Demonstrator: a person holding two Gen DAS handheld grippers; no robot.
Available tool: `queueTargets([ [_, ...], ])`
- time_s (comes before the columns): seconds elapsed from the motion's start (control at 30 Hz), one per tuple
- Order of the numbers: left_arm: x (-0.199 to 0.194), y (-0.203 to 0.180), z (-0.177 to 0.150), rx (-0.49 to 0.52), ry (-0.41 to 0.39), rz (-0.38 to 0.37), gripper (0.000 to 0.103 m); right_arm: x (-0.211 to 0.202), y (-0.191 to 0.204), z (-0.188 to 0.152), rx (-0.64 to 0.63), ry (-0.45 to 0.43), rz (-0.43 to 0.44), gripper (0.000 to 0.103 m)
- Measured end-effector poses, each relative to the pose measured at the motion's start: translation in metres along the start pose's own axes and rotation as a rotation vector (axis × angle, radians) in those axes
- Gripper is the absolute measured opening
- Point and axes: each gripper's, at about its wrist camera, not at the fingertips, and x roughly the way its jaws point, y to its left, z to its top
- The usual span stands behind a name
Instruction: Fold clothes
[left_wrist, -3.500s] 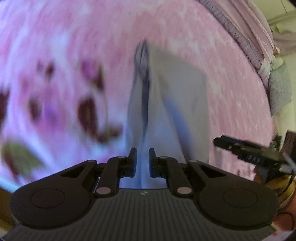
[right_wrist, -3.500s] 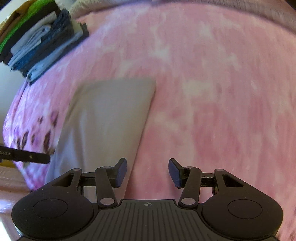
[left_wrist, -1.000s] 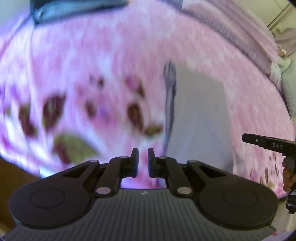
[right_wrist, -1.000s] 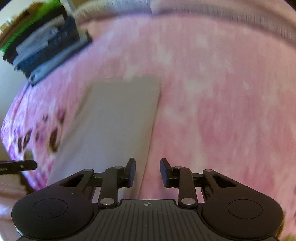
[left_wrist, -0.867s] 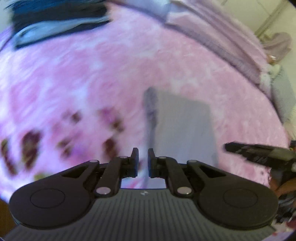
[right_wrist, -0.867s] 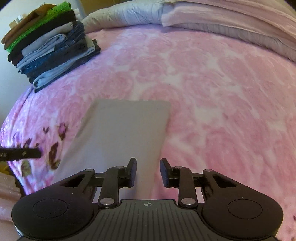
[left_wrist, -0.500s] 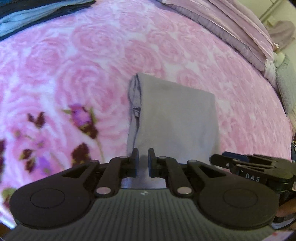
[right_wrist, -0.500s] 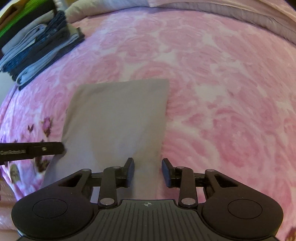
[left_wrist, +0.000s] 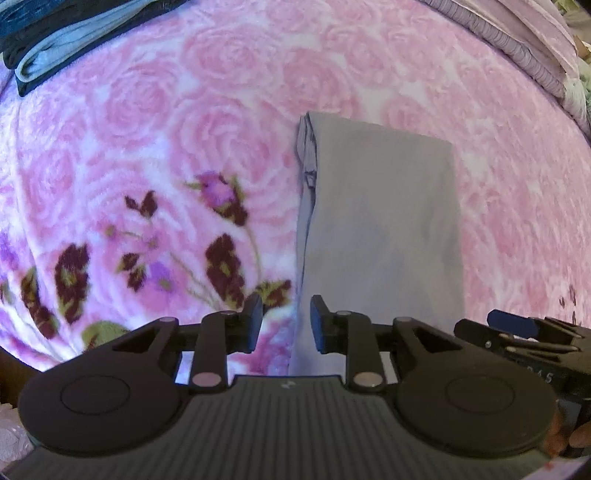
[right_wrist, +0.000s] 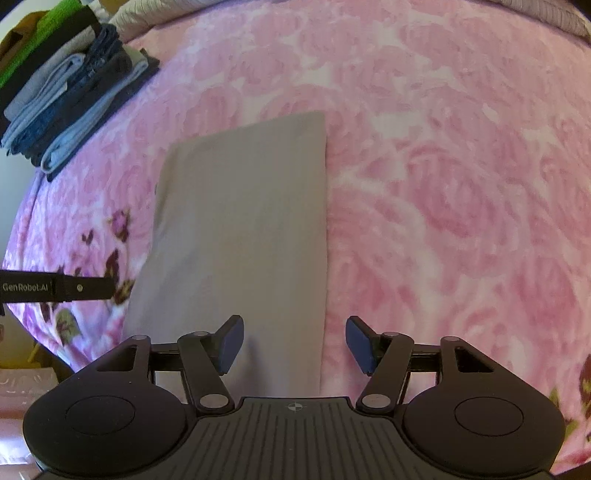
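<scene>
A grey garment (left_wrist: 380, 221) lies folded into a long rectangle (right_wrist: 243, 229) on the pink rose blanket (left_wrist: 207, 110). My left gripper (left_wrist: 286, 325) hovers over its near left edge; its jaws are opening, with the cloth's edge below the gap and no pad pressing on it. My right gripper (right_wrist: 293, 343) stands over the near right edge of the garment, jaws opening wide, nothing pinched. The right gripper's fingers (left_wrist: 517, 328) show at the lower right of the left wrist view. The left gripper's arm (right_wrist: 55, 286) pokes in at the left of the right wrist view.
A stack of folded clothes (right_wrist: 66, 96) sits at the blanket's far left corner, also seen as folded clothes (left_wrist: 74, 29) in the left wrist view. Pillows and a mauve cover (left_wrist: 517, 40) line the far edge. The bed's near edge drops off at lower left.
Both grippers' jaws have spread, the right far wider. The left gripper has shifted left, so the garment's left edge now lies under its gap. The garment has stayed flat.
</scene>
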Motion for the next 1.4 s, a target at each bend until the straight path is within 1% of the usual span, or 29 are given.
queueTargets([
  [0.2, 0.003, 0.002, 0.002, 0.007, 0.003, -0.010, 0.023, -0.003, -0.002, -0.002, 0.006, -0.009, -0.010, 0.058],
  [0.3, 0.002, 0.007, 0.001, 0.008, -0.011, -0.028, 0.023, -0.003, -0.005, -0.001, 0.012, -0.014, -0.017, 0.058],
  [0.43, 0.001, 0.026, -0.012, 0.002, -0.044, -0.111, 0.023, -0.011, -0.013, -0.009, 0.041, -0.049, -0.012, 0.058],
  [0.57, 0.008, 0.050, -0.030, -0.049, -0.018, -0.197, 0.023, -0.012, -0.027, -0.021, 0.096, -0.042, 0.019, 0.058],
  [0.63, 0.013, 0.056, -0.033, -0.070, 0.000, -0.231, 0.023, -0.012, -0.033, -0.025, 0.125, -0.051, 0.052, 0.058],
  [0.7, 0.016, 0.058, -0.025, -0.077, -0.023, -0.268, 0.023, -0.009, -0.037, -0.024, 0.147, -0.076, 0.088, 0.058],
  [0.77, 0.020, 0.058, -0.011, -0.073, -0.062, -0.301, 0.023, -0.004, -0.039, -0.017, 0.157, -0.103, 0.106, 0.058],
  [0.9, 0.035, 0.056, 0.027, -0.061, -0.116, -0.381, 0.023, 0.014, -0.049, 0.008, 0.171, -0.168, 0.145, 0.058],
  [0.97, 0.044, 0.057, 0.044, -0.066, -0.136, -0.403, 0.023, 0.024, -0.057, 0.025, 0.182, -0.191, 0.164, 0.058],
  [1.07, 0.057, 0.062, 0.068, -0.092, -0.158, -0.422, 0.025, 0.040, -0.072, 0.053, 0.211, -0.207, 0.225, 0.058],
  [1.2, 0.075, 0.068, 0.083, -0.140, -0.119, -0.455, 0.026, 0.056, -0.086, 0.074, 0.235, -0.198, 0.288, 0.058],
  [1.27, 0.069, 0.068, 0.077, -0.130, -0.133, -0.437, 0.026, 0.053, -0.089, 0.076, 0.236, -0.197, 0.290, 0.058],
  [1.33, 0.058, 0.068, 0.063, -0.105, -0.132, -0.401, 0.026, 0.045, -0.092, 0.074, 0.217, -0.194, 0.268, 0.058],
  [1.4, 0.049, 0.072, 0.043, -0.142, -0.105, -0.388, 0.026, 0.035, -0.096, 0.073, 0.198, -0.172, 0.251, 0.058],
])
